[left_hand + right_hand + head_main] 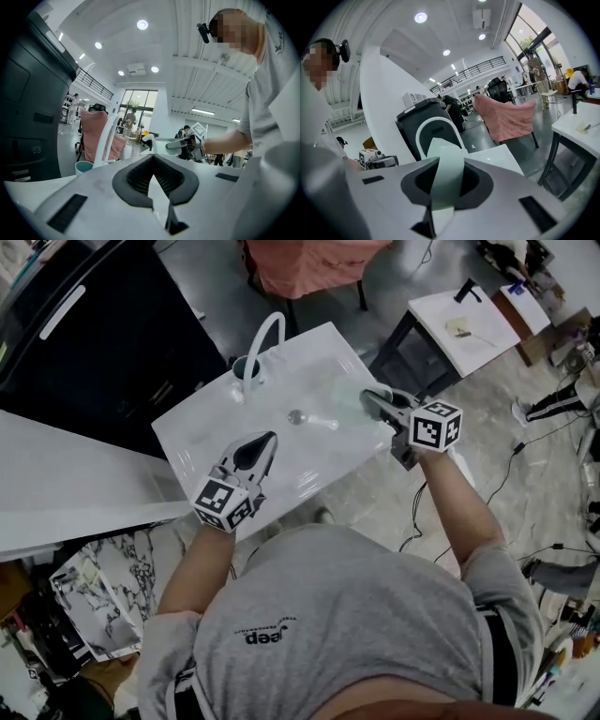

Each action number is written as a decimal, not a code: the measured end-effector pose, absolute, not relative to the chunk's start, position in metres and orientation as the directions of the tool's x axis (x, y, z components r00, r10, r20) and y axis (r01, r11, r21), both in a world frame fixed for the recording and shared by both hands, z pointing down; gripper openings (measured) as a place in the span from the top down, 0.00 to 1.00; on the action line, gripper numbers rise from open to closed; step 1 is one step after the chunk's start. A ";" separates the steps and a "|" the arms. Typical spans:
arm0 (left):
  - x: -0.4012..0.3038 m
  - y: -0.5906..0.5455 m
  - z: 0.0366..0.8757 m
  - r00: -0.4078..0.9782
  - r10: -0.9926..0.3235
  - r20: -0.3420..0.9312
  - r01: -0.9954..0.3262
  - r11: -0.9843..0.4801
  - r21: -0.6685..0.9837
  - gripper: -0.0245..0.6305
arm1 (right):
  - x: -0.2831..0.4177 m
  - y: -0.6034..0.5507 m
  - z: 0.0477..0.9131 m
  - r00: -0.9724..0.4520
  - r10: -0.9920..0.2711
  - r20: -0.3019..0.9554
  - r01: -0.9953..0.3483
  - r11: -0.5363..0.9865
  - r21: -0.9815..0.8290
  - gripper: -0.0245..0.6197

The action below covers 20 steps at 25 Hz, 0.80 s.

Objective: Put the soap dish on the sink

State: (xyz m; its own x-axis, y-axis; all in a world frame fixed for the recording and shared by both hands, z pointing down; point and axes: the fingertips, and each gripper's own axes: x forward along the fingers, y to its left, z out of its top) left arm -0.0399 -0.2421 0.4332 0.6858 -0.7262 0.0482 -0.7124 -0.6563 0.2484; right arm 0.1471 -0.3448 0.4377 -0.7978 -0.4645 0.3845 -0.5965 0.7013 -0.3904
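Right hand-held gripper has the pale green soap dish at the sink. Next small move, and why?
Probably lower the right hand-held gripper until the pale green soap dish rests on the white sink top: its jaws clamp the dish, which seems not yet set down.

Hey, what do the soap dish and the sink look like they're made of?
The soap dish is pale green, smooth and thin-walled with a dull finish, so probably plastic. The sink is glossy white and shows reflections: ceramic or moulded resin, I cannot tell which.
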 end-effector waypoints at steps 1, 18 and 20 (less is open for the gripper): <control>-0.037 -0.247 0.438 0.690 -0.722 0.053 -0.710 -0.660 0.246 0.94 | 0.146 -0.357 0.444 -0.789 -0.467 0.400 -0.606 0.698 -0.381 0.81; 0.030 -0.324 0.533 0.730 -0.671 0.131 -0.680 -0.692 0.242 0.94 | 0.109 -0.535 0.584 -0.736 -0.343 0.584 -0.634 0.651 -0.417 0.81; 0.037 -0.330 0.542 0.731 -0.668 0.140 -0.679 -0.693 0.244 0.94 | 0.104 -0.549 0.600 -0.733 -0.309 0.606 -0.629 0.645 -0.433 0.81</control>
